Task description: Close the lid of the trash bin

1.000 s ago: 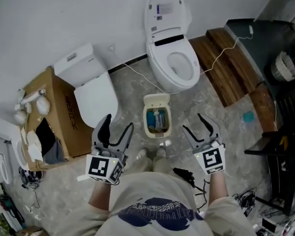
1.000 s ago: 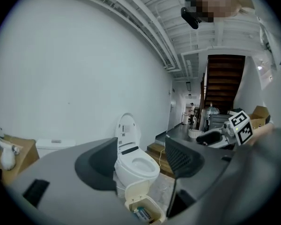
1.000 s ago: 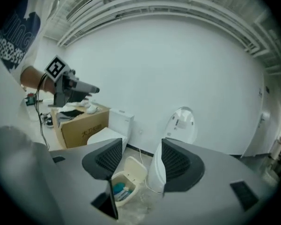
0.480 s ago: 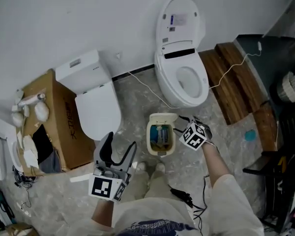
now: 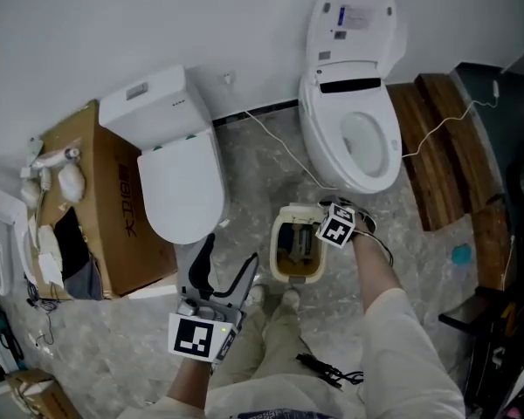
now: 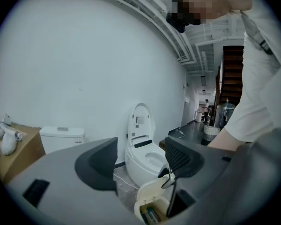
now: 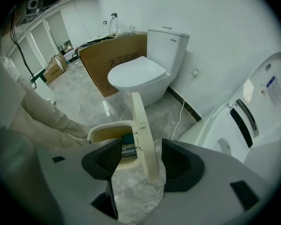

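A small cream trash bin [image 5: 284, 269] stands on the marble floor in front of my feet, with rubbish inside it. Its lid [image 7: 143, 135] is raised nearly upright at the far rim. My right gripper [image 7: 141, 161] is open and straddles the lid's top edge, one jaw on each side, with a gap showing beside the lid. In the head view the right gripper [image 5: 319, 223] reaches over the bin's far end. My left gripper [image 5: 230, 253] hangs open and empty to the left of the bin. The left gripper view shows the bin [image 6: 152, 210] low down, beyond the open left gripper [image 6: 140, 161].
An open white toilet [image 5: 349, 138] stands just behind the bin, and a closed one [image 5: 179, 177] to the left. A cardboard box [image 5: 113, 199] sits farther left. A white cable [image 5: 279, 151] runs across the floor. Wooden planks [image 5: 437, 147] lie at the right.
My right gripper has moved forward from beside my body to the bin's raised lid. The left gripper has stayed near my body, open.
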The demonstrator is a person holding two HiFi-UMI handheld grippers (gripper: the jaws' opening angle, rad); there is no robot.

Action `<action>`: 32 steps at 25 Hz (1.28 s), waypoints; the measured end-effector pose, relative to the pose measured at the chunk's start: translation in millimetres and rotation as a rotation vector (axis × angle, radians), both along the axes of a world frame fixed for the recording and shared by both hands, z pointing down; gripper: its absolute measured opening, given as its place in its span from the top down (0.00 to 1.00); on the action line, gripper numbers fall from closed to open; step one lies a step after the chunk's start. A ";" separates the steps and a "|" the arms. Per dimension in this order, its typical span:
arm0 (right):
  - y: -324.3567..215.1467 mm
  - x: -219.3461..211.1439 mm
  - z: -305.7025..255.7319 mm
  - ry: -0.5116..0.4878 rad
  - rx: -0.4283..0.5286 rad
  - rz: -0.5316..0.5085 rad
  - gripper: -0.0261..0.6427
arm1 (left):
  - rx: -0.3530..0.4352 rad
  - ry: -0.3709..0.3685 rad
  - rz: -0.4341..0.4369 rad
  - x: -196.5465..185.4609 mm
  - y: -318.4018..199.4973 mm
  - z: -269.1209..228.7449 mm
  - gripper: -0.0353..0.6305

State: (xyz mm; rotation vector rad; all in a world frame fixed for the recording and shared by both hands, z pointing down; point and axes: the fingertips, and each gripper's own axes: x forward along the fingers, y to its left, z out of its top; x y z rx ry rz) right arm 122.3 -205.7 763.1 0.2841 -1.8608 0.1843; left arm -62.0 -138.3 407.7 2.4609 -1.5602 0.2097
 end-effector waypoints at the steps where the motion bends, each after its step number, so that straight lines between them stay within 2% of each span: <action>1: 2.4 0.6 6.2 0.005 -0.010 -0.011 0.56 | -0.003 -0.001 -0.001 1.6 -2.5 3.1 0.49; 4: 6.4 1.3 14.6 0.009 -0.018 -0.030 0.57 | -0.008 -0.002 -0.006 4.1 -10.9 8.2 0.49; 7: 9.5 -1.7 10.3 -0.018 -0.015 -0.006 0.58 | -0.006 0.005 -0.018 2.7 -17.5 6.5 0.49; 13: 55.3 -7.0 10.4 -0.067 -0.041 0.029 0.59 | -0.014 0.028 0.010 11.4 -12.4 10.8 0.49; 21: 118.2 -7.8 34.6 -0.109 -0.061 0.068 0.61 | -0.074 0.039 0.063 31.4 8.5 47.5 0.49; 32: 185.6 -13.2 94.9 -0.107 -0.106 0.101 0.60 | -0.132 0.021 0.088 32.2 34.7 104.5 0.49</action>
